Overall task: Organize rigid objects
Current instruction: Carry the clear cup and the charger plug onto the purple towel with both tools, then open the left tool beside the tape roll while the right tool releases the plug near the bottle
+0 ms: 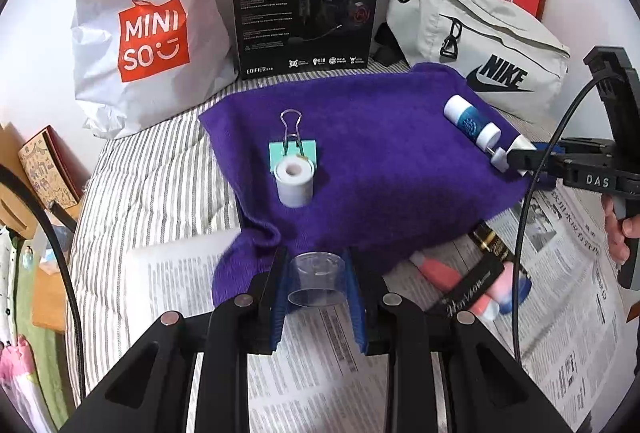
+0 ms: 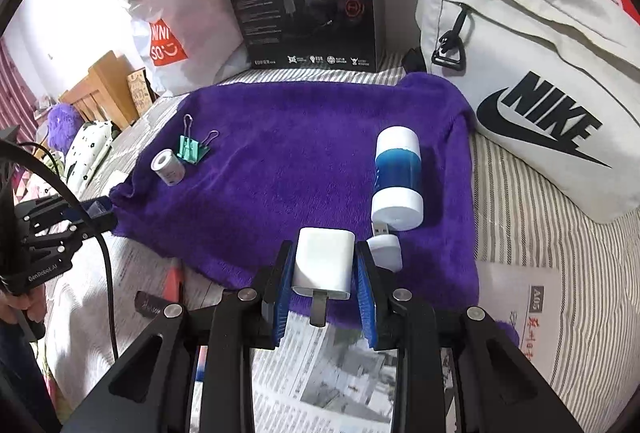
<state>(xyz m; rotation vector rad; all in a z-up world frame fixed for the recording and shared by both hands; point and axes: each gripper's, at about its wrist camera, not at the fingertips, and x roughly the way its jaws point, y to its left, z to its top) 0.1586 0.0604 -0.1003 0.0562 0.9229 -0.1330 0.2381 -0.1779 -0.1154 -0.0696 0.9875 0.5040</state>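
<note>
Both your grippers are loaded over the purple towel [image 2: 288, 161] on the bed.

Your left gripper [image 1: 316, 283] clamps a clear plastic cup [image 1: 317, 281]; your right gripper [image 2: 324, 265] clamps a white charger plug [image 2: 323, 263]. Ahead lie a tape roll [image 1: 295, 182], teal binder clip [image 1: 294, 149] and blue-white bottle [image 2: 397, 179]; a headset box [image 1: 306, 3] and Nike bag [image 2: 532, 85] crowd the back.

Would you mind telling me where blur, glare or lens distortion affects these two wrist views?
Left wrist view: sharp on the purple towel, but the pink tube at lower right is blurred; dark fisheye corners. Right wrist view: the striped bedding curves strongly, the white plastic bag is washed out by bright light, and the white charger between the jaws is crisp.
</note>
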